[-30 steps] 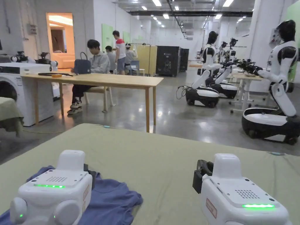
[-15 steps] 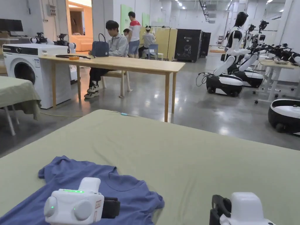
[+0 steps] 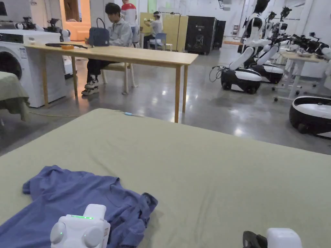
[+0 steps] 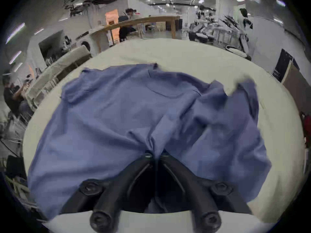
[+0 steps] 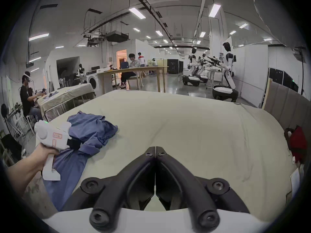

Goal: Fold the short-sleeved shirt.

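Right now your left hand-held gripper (image 4: 155,156) is clamped on a bunched pinch of the blue shirt (image 4: 134,115), which lies rumpled at the left near corner of the green-covered surface (image 3: 210,168). Your right hand-held gripper (image 5: 155,152) has its jaws together on nothing, well apart from the cloth. The shirt looks light, soft and limp; it will likely sag, so take hems or shoulder seams. Your left gripper view shows the pinch; the head view hides it behind the gripper's white body.

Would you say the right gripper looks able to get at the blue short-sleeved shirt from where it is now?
Probably yes: bare green cloth lies between the right gripper and the blue short-sleeved shirt.
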Tool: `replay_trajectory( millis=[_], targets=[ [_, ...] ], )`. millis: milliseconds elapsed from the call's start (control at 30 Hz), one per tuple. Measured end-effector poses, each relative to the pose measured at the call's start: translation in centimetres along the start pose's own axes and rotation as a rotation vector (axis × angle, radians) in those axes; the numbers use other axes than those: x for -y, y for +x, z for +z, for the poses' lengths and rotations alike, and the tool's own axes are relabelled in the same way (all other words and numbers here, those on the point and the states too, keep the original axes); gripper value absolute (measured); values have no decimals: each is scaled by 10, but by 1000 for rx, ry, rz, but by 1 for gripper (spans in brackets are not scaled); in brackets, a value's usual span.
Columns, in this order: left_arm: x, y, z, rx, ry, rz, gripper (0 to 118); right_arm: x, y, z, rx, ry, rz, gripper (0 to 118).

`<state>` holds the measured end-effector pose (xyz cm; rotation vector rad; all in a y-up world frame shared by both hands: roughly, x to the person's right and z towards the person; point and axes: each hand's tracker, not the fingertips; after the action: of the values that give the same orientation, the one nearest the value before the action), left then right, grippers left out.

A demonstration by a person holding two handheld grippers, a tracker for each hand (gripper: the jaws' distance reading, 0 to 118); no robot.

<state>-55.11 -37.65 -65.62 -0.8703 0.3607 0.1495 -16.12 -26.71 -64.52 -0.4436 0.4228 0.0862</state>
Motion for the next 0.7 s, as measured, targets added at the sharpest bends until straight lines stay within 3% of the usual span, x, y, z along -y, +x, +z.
replay_trajectory(
  millis=[67,200,267,367,700],
  targets=[
    [9,9,17,-27,30,-28,0,0,1,5,-8,5,-14,1],
    [-36,18,50,171,83,102,0,0,12,24,5,19,-28,1],
    [-49,38,69,179,112,49,0,-2,24,38,20,32,-44,0],
    [-70,70,78,311,158,36,0,-5,46,66,61,67,-79,0],
    [-77,297,204,722,314,-177,0,4,138,152,229,138,-154,1]
  ],
)
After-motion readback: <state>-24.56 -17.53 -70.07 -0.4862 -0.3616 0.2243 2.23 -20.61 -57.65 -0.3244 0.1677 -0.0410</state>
